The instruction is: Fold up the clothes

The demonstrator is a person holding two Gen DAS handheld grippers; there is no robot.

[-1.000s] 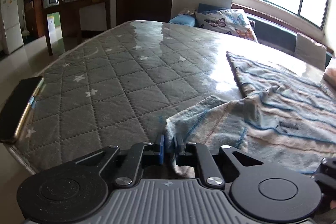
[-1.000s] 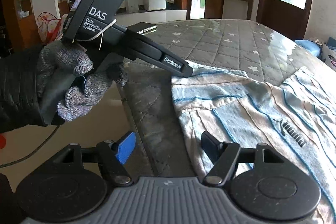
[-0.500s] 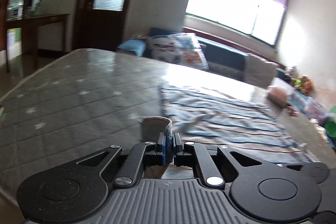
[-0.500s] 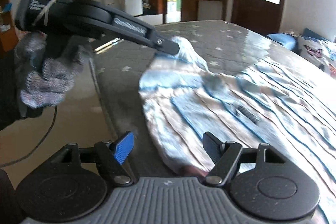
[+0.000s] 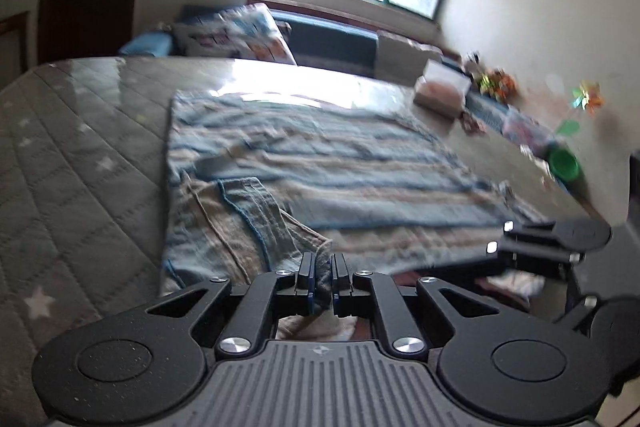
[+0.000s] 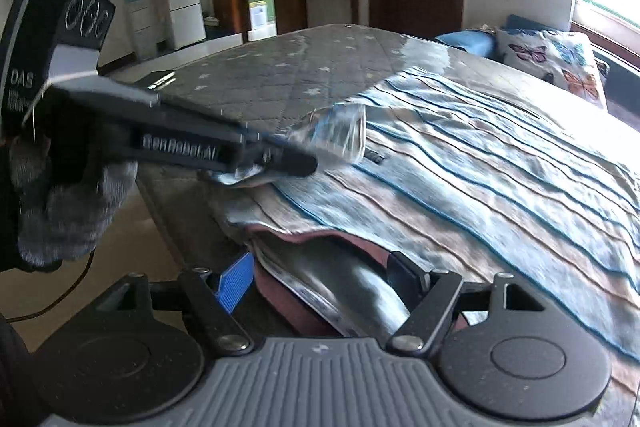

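A blue, beige and white striped garment point(image 5: 320, 163) lies spread on the grey quilted mattress point(image 5: 72, 155). My left gripper point(image 5: 321, 279) is shut on the garment's near-left corner and holds it lifted and folded over the cloth. In the right wrist view the left gripper point(image 6: 296, 163) holds that blurred corner point(image 6: 340, 131) above the garment point(image 6: 480, 179). My right gripper point(image 6: 320, 277) is open at the mattress's near edge, its jaws on either side of the garment's hem; it also shows in the left wrist view point(image 5: 500, 247).
A butterfly-print pillow point(image 6: 552, 63) and a blue sofa point(image 5: 332, 47) stand beyond the mattress. Boxes and toys point(image 5: 500, 87) and a green bowl point(image 5: 564, 165) lie on the floor at the right. A dark object point(image 6: 160, 79) rests on the mattress's left edge.
My left gripper has lifted the garment's corner and carried it over the cloth toward the middle, swinging its view to the window. My right gripper stays open and has moved closer to the hem.
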